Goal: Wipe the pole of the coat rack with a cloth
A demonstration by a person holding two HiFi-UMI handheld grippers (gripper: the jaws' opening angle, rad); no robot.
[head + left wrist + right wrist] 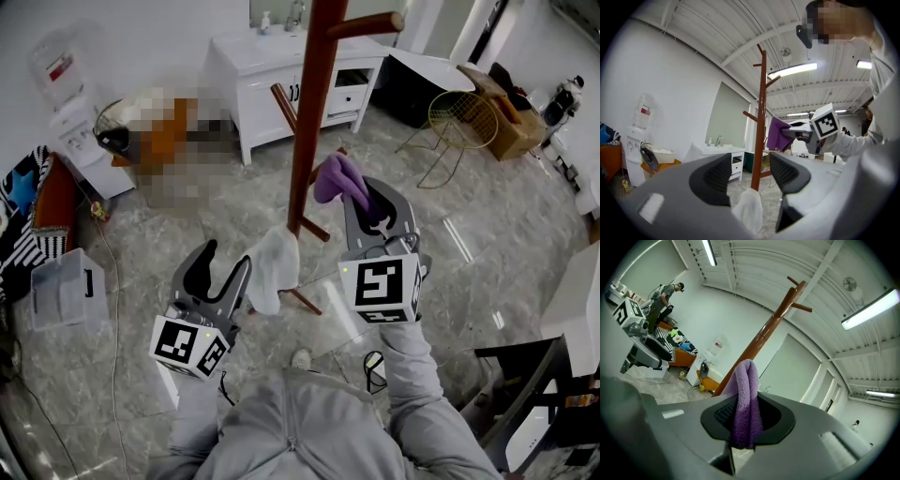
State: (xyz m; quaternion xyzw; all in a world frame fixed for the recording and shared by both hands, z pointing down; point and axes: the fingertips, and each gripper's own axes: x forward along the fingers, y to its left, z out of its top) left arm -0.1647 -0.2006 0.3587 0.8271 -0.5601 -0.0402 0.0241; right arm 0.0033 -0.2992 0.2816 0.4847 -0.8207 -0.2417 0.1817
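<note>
Your right gripper (375,202) is clamped on a folded purple fleece cloth (744,404), held just beside the red-brown wooden coat rack pole (309,122). Your left gripper (228,259) gapes wide, with a limp white cloth (274,267) low between its jaws.

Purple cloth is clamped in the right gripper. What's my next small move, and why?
Probably ease the right gripper leftward until the purple cloth presses on the pole. Its jaws are shut on the cloth, which bulges out beside the pole, and contact isn't clear.
</note>
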